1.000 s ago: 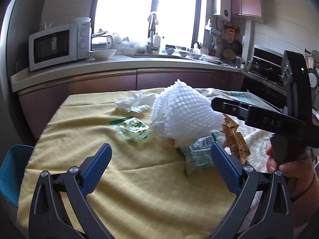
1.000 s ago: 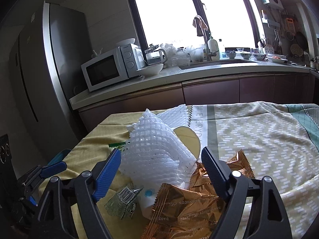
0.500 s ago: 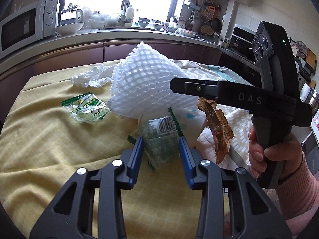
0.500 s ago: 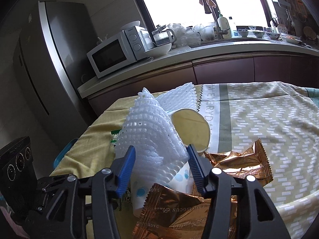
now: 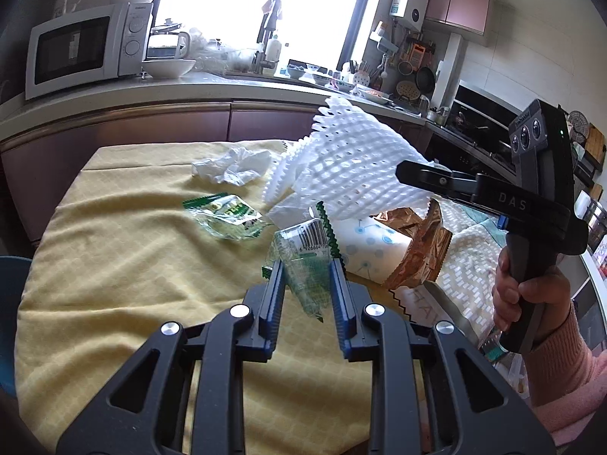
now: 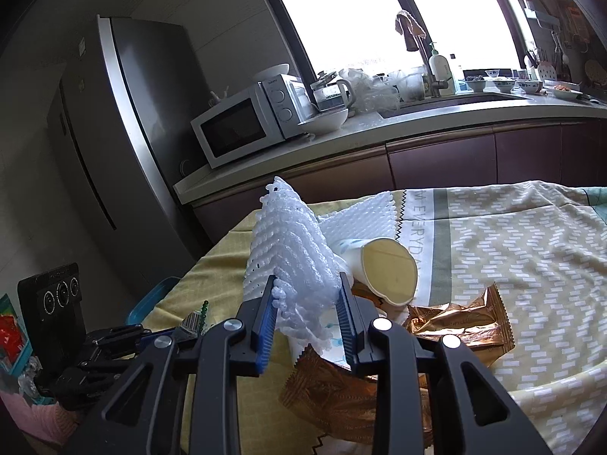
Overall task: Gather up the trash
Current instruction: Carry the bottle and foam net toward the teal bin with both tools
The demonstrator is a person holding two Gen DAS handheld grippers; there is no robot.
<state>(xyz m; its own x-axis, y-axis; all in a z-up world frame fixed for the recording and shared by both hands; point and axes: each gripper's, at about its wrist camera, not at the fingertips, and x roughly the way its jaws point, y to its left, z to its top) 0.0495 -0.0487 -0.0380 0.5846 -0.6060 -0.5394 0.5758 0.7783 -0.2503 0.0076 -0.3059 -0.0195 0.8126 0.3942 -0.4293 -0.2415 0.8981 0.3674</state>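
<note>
Left wrist view: left gripper point(image 5: 305, 284) closing on the green wrapper point(image 5: 305, 265), upright between its jaws, just before the paper cup point(image 5: 373, 250).
Right wrist view: right gripper point(image 6: 308, 313) closing on the foam net point(image 6: 292, 254), left of that cup point(image 6: 379, 269).

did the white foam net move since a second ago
Yes. The white foam net, between the closing jaws of the right gripper, has lifted: in the left wrist view its top now reaches the counter edge, not below it as before.
</note>
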